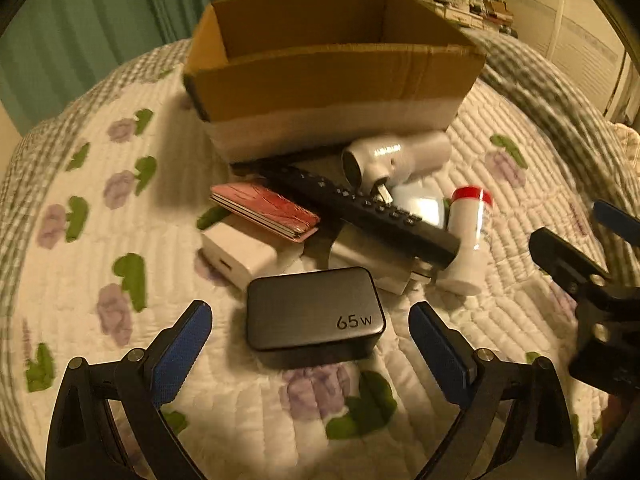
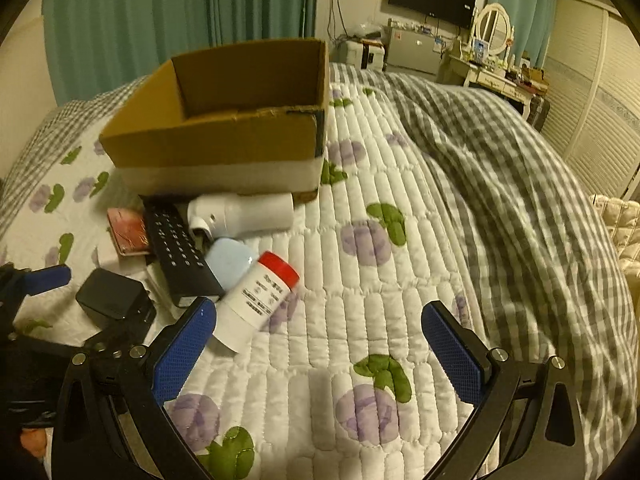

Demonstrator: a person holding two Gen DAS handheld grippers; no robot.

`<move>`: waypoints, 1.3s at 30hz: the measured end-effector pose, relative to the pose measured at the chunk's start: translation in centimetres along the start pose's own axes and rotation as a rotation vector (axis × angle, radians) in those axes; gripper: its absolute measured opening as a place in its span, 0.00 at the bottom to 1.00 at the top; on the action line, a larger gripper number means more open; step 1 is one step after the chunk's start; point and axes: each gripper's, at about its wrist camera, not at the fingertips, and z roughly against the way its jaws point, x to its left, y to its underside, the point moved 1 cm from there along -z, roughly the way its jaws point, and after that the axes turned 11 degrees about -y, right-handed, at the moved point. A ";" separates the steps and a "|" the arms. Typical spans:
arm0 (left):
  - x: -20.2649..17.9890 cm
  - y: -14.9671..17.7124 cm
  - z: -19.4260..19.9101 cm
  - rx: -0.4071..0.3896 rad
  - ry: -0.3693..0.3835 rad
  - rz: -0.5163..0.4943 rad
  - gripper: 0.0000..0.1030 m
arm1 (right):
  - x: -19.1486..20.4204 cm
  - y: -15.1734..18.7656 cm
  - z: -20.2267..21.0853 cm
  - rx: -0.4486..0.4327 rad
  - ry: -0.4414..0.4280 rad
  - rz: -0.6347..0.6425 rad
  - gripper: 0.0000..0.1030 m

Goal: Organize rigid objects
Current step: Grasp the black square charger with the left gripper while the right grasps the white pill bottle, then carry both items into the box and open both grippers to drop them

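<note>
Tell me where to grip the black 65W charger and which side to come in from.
Grip the black 65W charger across its two short ends, coming from the near side above the quilt. It lies flat on its broad face, already centred between the open fingers of the left gripper, with free space at both ends. The white adapter behind it probably stays out of the way.
</note>
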 end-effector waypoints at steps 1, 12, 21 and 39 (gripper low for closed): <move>-0.1 0.1 -0.3 0.010 0.022 -0.003 0.75 | -0.1 0.1 -0.2 0.007 -0.003 -0.004 1.00; 3.2 1.3 3.0 -0.067 0.059 0.096 0.66 | 1.7 0.0 -3.7 0.120 -0.064 -0.017 0.90; 5.1 0.0 4.8 -0.164 0.037 0.122 0.66 | 2.5 -0.6 -8.7 0.216 -0.082 -0.009 0.50; 5.8 -4.3 12.7 -0.309 0.035 0.140 0.66 | 1.7 -6.5 4.7 -0.116 -0.165 0.040 0.35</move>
